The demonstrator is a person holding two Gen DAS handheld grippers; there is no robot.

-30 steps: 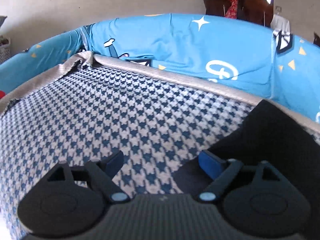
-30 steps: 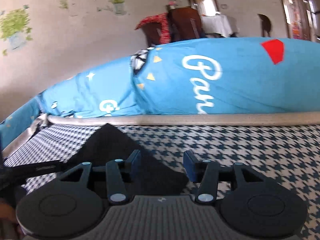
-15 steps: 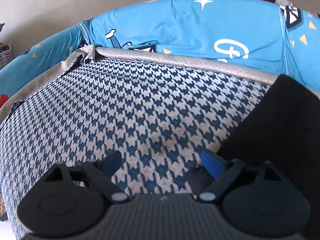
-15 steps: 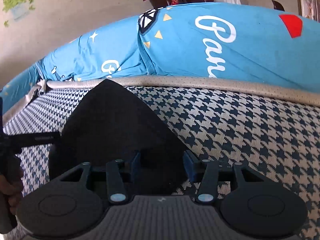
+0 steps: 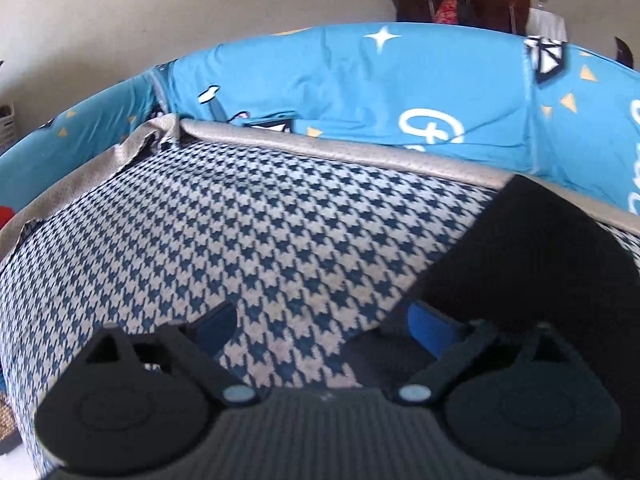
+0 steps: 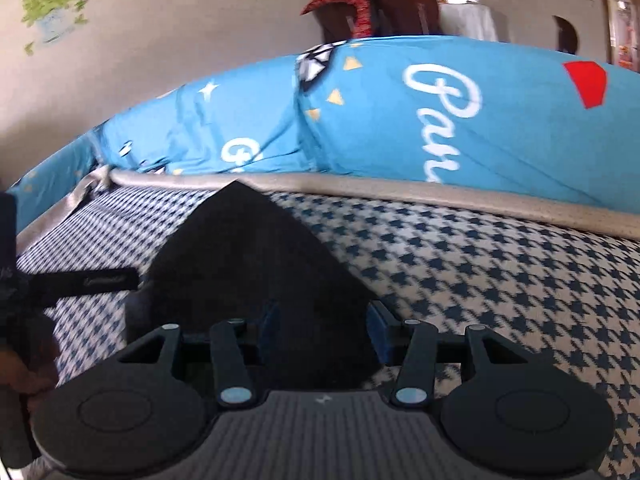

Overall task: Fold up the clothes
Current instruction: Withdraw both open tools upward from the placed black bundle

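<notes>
A houndstooth-patterned surface [image 5: 248,240], bordered at its far edge by a grey piped rim [image 5: 360,152] and blue printed cushions [image 5: 360,92], fills both wrist views. On it lies the task's thing, a black garment [image 6: 248,264], flat and apparently already folded into a compact shape; its far corner comes to a point close to the grey rim, so its long axis seems to run from near to far.

In the right wrist view the garment lies directly ahead of the right gripper [image 6: 324,330] and passes between its jaws, which stand partly apart. The near hem is hidden by the gripper body, so whether the pads clench the cloth cannot be told.

In the left wrist view the garment [image 5: 532,264] lies to the right of the left gripper [image 5: 320,320], whose jaws are opening wide; only patterned surface shows between them, though the right pad sits over the garment's left edge. It is released.

The right hand is therefore the nearer to the garment. Any further fold would probably begin at the near hem.

A wooden chair draped in red cloth [image 6: 348,4] stands far behind.
</notes>
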